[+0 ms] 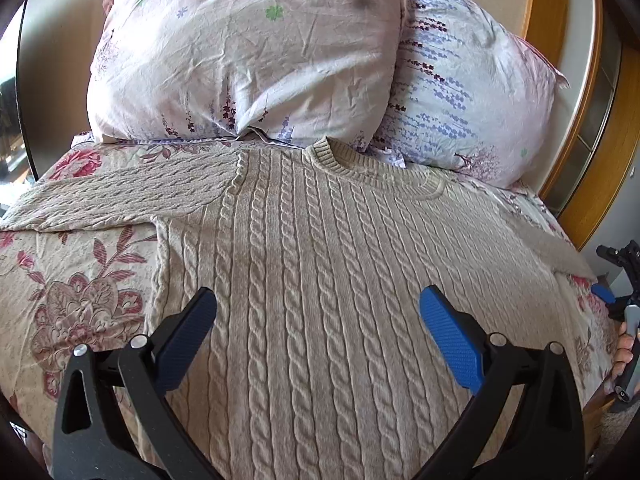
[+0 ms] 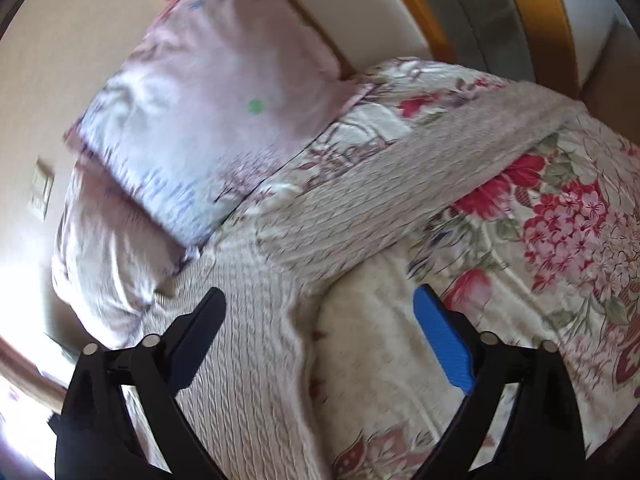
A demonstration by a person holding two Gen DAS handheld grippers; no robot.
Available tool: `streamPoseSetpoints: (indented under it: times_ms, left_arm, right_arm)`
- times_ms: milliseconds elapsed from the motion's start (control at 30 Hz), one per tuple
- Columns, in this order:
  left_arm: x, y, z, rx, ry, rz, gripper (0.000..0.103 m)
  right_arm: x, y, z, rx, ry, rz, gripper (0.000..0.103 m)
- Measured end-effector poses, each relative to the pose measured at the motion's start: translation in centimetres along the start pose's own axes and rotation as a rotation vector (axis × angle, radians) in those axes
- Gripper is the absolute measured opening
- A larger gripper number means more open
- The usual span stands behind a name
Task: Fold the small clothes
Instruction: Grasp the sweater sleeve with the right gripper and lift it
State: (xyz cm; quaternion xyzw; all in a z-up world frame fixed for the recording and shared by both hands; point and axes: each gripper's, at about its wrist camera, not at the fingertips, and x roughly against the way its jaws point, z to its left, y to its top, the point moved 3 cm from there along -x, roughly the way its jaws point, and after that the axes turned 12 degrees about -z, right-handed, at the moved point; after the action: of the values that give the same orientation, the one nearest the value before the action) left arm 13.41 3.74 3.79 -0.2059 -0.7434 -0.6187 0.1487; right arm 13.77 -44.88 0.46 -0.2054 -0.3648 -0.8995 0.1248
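Beige cable-knit sweater (image 1: 320, 260) lies flat on the bed (image 1: 72, 280), soft and floppy; both tongs (image 1: 318, 336) (image 2: 320, 336) gape wide, sleeve (image 2: 420, 184) toward 1 o'clock the likeliest hold.

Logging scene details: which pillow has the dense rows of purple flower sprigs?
The right pillow, tucked partly behind the plainer pink pillow, which shows only sparse sprigs and a green clover.

Black angular linkage arms carry the left gripper (image 1: 318, 336), each joint capped by a round silver pin; its fingers (image 1: 450, 340) wear textured blue pads. The right gripper (image 2: 320, 340) shows the same black frame, silver pins and blue pad. Bare skin of a hand (image 1: 622, 354) shows at the frame's right edge.
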Motion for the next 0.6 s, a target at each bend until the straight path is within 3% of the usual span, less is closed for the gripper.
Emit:
streamPoseSetpoints:
  times_ms: [67,200,300,400,500,567,600]
  left_arm:
    - [-1.3,0.6,0.6,0.037,-0.019,0.005,0.101]
    - [-3.0,0.5,1.9,0.125,-0.081,-0.008,0.101]
    - [-3.7,0.1,2.6,0.17,-0.092,-0.021,0.101]
    - [-4.6,-0.3,3.1,0.211,-0.12,0.017,0.101]
    - [-5.3,-0.7,3.8,0.255,-0.133,0.055,0.101]
    - [-5.5,-0.8,4.0,0.272,-0.14,0.06,0.101]
    - [-5.4,-0.8,3.9,0.271,-0.141,0.059,0.101]
  right_arm:
    - [-1.3,1.8,-2.7,-0.11,-0.04,-0.003,0.075]
    - [-3.4,3.4,-6.4,-0.216,-0.126,-0.009,0.066]
    - [-4.5,3.8,-7.9,-0.256,-0.153,-0.017,0.062]
    - [-5.2,4.6,-8.6,-0.274,-0.157,-0.047,0.053]
    - [-5.9,4.9,-8.8,-0.263,-0.176,-0.06,0.037]
    - [-6.2,4.8,-8.9,-0.239,-0.196,-0.061,0.016]
    - [-6.3,4.7,-8.9,-0.241,-0.193,-0.06,0.015]
